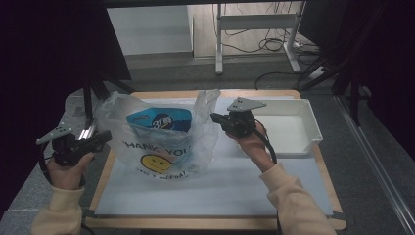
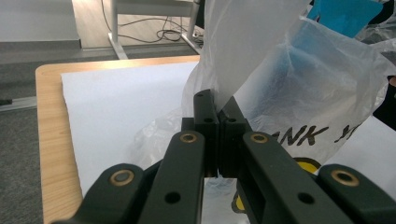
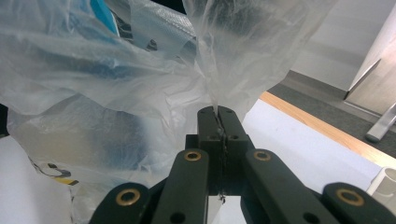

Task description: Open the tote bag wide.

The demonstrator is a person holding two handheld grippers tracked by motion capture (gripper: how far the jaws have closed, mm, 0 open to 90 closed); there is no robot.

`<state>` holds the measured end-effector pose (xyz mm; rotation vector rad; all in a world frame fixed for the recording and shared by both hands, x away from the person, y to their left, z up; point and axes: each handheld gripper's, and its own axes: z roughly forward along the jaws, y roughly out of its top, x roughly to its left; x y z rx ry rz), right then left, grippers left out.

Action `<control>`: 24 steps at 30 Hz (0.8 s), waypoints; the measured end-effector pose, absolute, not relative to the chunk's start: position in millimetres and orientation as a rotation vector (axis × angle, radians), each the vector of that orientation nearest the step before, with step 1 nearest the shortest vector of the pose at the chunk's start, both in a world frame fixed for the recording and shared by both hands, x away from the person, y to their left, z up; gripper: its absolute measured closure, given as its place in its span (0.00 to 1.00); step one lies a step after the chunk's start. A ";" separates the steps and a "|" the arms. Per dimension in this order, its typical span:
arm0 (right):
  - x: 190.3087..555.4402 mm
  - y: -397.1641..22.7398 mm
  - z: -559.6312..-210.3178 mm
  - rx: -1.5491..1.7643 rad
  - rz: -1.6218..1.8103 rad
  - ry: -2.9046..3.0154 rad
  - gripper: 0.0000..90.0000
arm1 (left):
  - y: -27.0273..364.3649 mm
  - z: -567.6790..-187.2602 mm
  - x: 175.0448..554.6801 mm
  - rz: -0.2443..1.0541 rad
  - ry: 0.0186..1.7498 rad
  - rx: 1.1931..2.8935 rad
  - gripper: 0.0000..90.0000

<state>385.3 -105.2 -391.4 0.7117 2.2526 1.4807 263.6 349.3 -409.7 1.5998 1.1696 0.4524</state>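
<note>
From the high view, we hold a clear plastic bag [image 1: 156,142] upright on the bench [image 1: 215,196], and everything else sits around that bag. Our left gripper [image 1: 105,137] pinches the bag's left handle; our right gripper [image 1: 216,118] pinches the handle on the bag's far right edge. A blue snack packet [image 1: 159,120] stands inside the bag, its top poking through the mouth. A white tray [image 1: 298,128] rests to the right of the bag, bare.

In the left gripper view, our jaws are clenched on a pleat of the bag [image 2: 289,84], with the packet [image 2: 343,16] showing blue behind the film.

In the right gripper view, the jaws are likewise clamped on a twist of the bag's handle [image 3: 224,56].

We judge the packing done: the packet is in and both handles are gripped. Setting the bag down and letting go remain.
</note>
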 end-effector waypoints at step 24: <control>382.3 -107.5 -426.5 0.757 1.485 2.278 0.99 | 341.5 -424.4 262.7 0.476 1.204 1.635 0.99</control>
